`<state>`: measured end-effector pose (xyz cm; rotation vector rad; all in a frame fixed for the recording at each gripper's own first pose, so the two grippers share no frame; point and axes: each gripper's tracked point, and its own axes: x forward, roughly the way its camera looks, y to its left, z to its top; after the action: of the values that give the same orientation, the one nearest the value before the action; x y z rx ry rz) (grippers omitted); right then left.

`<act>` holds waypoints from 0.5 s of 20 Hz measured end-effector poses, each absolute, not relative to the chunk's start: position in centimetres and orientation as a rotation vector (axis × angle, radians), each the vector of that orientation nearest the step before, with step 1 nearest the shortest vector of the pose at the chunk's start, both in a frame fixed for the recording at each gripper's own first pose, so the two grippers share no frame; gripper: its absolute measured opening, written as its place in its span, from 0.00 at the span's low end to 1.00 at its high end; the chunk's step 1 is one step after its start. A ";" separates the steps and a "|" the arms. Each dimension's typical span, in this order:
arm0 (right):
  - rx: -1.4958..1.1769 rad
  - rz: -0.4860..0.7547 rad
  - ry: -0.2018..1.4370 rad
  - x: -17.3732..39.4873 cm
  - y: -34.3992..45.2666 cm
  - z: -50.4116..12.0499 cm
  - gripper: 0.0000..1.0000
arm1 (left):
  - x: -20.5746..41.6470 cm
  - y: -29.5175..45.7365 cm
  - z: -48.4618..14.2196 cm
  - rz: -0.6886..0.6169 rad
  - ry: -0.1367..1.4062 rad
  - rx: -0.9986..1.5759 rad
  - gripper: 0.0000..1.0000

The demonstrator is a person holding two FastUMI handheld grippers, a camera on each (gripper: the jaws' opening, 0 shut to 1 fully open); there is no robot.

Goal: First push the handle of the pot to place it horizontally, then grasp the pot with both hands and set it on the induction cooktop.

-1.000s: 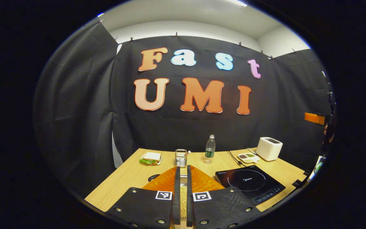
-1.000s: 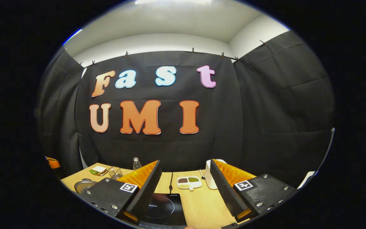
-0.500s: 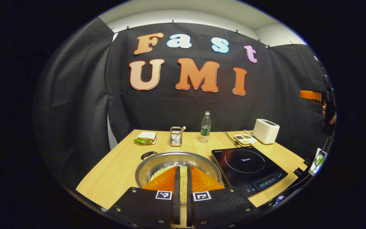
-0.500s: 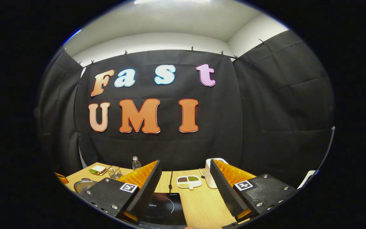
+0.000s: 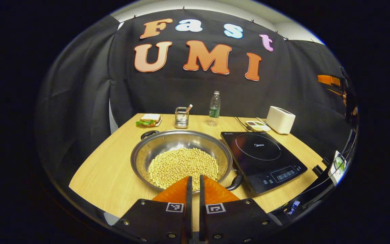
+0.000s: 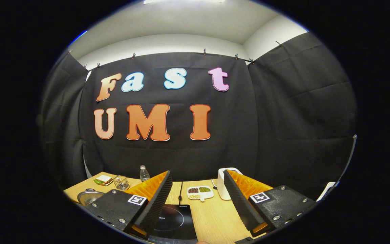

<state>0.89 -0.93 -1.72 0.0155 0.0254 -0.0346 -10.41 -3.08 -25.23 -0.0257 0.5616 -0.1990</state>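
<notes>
Since a second ago the left gripper [image 5: 193, 181] has lifted and pitched downward, so the whole pot [image 5: 181, 159] now lies ahead of its fingers where before only a sliver showed between them. Its fingers stand nearly closed, a thin gap between them, holding nothing, and hover over the pot's near rim. The right gripper [image 6: 197, 189] has scarcely moved; it hangs with fingers wide apart and empty above the near edge of the induction cooktop [image 6: 173, 222].

From the left gripper, the pot sits straight ahead on the table [image 5: 113, 162], filled with pale beans. One handle [image 5: 234, 181] curves out at the near right of the rim, close to the fingertips; the other handle [image 5: 148, 134] sits at the far left. The induction cooktop [image 5: 262, 157] lies just to the right of the pot, its near corner close to the near handle.

The first step appears to be in hand: the handles lie on a diagonal, not yet level across. Next, the narrowed left fingers would likely need to drop beside the near handle and nudge it sideways to turn the pot.
</notes>
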 end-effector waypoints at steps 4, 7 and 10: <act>0.012 -0.033 0.034 0.8 -1.0 -2.1 0.95 | -11.5 -3.4 -27.3 -0.210 0.612 -0.036 0.09; 0.018 -0.021 0.051 0.7 -0.8 -2.8 0.95 | -12.0 -3.6 -28.7 -0.221 0.650 -0.040 0.09; 0.029 -0.013 0.065 0.9 -0.7 -3.2 0.95 | -12.5 -3.5 -30.2 -0.213 0.691 -0.057 0.09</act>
<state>0.92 -0.74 -3.22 0.0294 0.0650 -0.0130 -12.49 -3.49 -30.25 -0.0570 0.6911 -0.2131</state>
